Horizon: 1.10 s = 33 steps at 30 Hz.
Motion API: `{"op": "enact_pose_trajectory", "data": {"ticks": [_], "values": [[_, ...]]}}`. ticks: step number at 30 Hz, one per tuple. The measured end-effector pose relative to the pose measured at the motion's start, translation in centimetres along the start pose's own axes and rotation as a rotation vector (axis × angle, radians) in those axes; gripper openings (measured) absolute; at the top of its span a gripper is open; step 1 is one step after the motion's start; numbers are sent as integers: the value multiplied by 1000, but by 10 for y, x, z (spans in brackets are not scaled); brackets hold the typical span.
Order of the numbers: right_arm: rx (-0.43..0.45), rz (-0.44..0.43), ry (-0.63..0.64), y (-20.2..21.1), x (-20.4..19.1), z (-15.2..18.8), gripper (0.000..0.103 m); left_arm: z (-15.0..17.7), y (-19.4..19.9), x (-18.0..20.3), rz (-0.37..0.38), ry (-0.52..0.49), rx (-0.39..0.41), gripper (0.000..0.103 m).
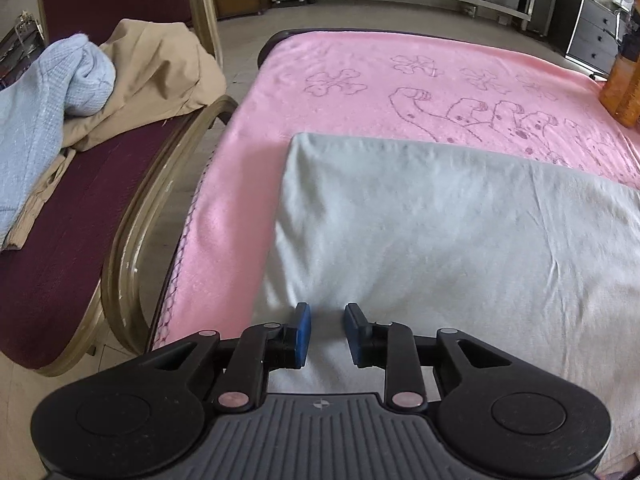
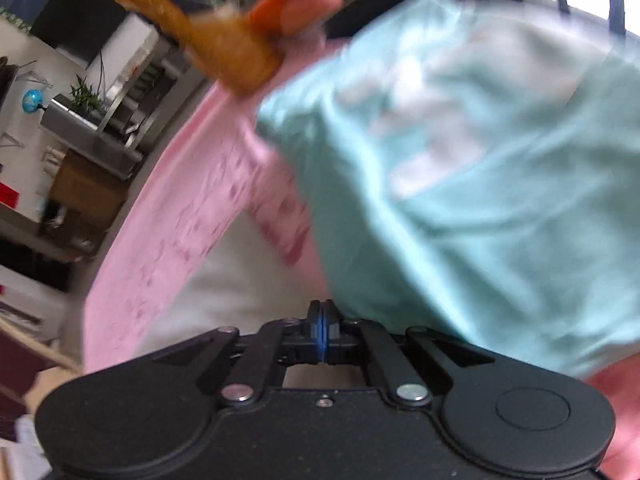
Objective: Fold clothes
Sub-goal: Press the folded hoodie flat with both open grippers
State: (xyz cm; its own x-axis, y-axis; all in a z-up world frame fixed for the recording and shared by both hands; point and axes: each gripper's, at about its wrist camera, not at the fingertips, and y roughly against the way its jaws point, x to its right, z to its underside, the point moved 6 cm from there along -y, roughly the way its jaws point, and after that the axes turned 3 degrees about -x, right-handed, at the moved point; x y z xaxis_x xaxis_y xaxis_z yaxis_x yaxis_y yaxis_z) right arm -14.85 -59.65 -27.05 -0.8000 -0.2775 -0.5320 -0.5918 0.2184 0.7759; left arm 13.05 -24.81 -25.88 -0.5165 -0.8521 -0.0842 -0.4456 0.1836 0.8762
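hanging from the clenched right tongs [image 2: 324, 332], a teal garment [image 2: 460, 200] is carried blurred over the pink bed [image 1: 320, 92]; left tongs [image 1: 327, 334], released, hover above a flat white garment [image 1: 420, 240], best kept taut.

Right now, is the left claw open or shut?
Open. The left claw shows a clear gap between its two blue pads, with nothing between them, above the grey cloth.

The folded cloth [image 1: 440, 240] lies on the blanket [image 1: 360, 92] (chair [image 1: 60, 260] at nine o'clock, bottles [image 1: 622, 84] at two).
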Motion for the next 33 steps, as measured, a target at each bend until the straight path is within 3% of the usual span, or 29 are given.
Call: {"op": "enact_pose_trajectory", "data": {"ticks": [3,5,9,12,14,17,20,22,26,29,33], "values": [[14,-2,59,14,-6,7,9,4,6,-3,-5,7,-2,25],[19,-62,81,21,-14,13,16,7,12,-5,11,16,7,20],[-166,-270,137,7,-44,32,18,9,21,-3,69,14,32,21],[-156,-179,143,13,-28,31,16,18,10,-7,-4,20,-37,27],[-147,-116,146,18,-18,30,3,23,13,-14,-30,41,-42,27],[-133,-21,151,26,-1,28,3,37,22,-32,-78,102,-63,30],[-120,73,155,34,15,27,3,49,32,-48,-182,137,-73,23],[-105,48,147,50,21,32,5,52,45,-58,-172,189,-41,22],[-27,-29,149,78,20,42,21,52,67,-67,-94,266,39,22],[-18,-95,182,81,9,47,22,49,65,-51,-57,211,54,22],[-70,-146,206,58,-16,55,22,45,58,-21,-23,94,64,22]]}}
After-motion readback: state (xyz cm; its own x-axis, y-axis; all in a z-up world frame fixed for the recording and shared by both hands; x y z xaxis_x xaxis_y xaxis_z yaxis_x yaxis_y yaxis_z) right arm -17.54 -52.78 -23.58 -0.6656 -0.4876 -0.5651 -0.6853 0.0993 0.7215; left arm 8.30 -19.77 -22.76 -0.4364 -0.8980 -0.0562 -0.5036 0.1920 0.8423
